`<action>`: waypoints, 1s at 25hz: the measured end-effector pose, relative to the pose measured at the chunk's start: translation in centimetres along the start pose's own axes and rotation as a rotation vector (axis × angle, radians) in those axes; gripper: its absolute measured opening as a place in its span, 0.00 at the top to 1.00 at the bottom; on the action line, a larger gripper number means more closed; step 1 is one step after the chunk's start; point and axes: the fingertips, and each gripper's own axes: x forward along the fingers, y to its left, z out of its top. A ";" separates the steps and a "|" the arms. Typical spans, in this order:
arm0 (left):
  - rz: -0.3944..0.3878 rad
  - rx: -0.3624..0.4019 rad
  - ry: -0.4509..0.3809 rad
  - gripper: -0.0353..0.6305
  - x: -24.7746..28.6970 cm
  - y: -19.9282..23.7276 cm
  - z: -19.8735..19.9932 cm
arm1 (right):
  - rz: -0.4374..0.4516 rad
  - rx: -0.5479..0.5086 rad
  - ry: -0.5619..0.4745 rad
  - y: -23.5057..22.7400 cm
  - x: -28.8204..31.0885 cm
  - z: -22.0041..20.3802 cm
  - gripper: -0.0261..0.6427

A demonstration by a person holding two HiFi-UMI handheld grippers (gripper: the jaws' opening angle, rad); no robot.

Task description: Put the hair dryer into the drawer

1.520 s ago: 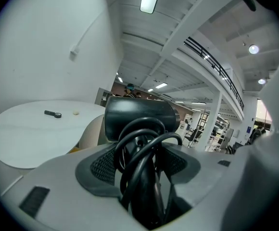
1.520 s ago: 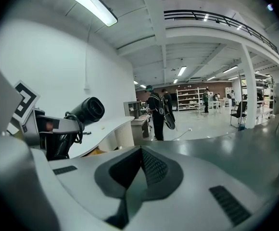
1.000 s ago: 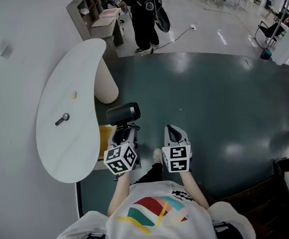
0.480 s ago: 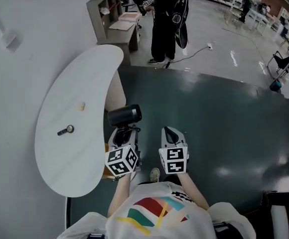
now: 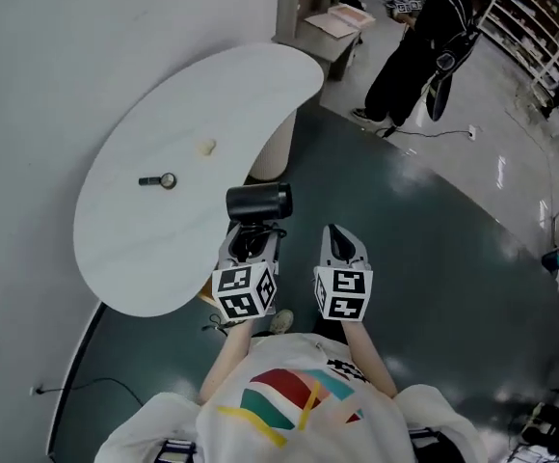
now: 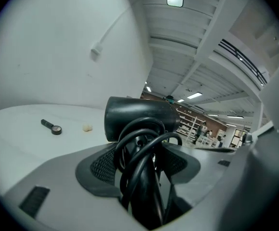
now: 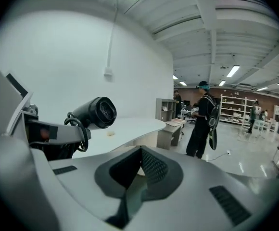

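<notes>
My left gripper (image 5: 251,242) is shut on a black hair dryer (image 5: 257,203), whose barrel lies crosswise above the jaws beside the table's edge. In the left gripper view the hair dryer (image 6: 139,117) stands between the jaws of the left gripper (image 6: 144,163), with its coiled black cord bunched in front of the handle. My right gripper (image 5: 340,244) hovers just to the right, shut and empty. In the right gripper view the right gripper (image 7: 140,163) has its pads together, and the hair dryer (image 7: 98,112) shows at the left. No drawer is plainly in view.
A white curved table (image 5: 135,249) on a round pedestal (image 5: 270,154) stands against the white wall; on it lie a small black gauge (image 5: 158,180) and a pale lump (image 5: 205,147). A person in black (image 5: 414,56) stands beyond, near a grey shelf unit (image 5: 332,27).
Both grippers have moved together over the dark floor, the dryer still in the left. The view has swung: the table lies more slantwise and the standing person has shifted right.
</notes>
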 end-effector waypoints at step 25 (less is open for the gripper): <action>0.649 -0.304 -0.018 0.54 -6.5 7.0 -8.2 | 0.726 -0.310 0.103 12.9 5.7 -2.6 0.94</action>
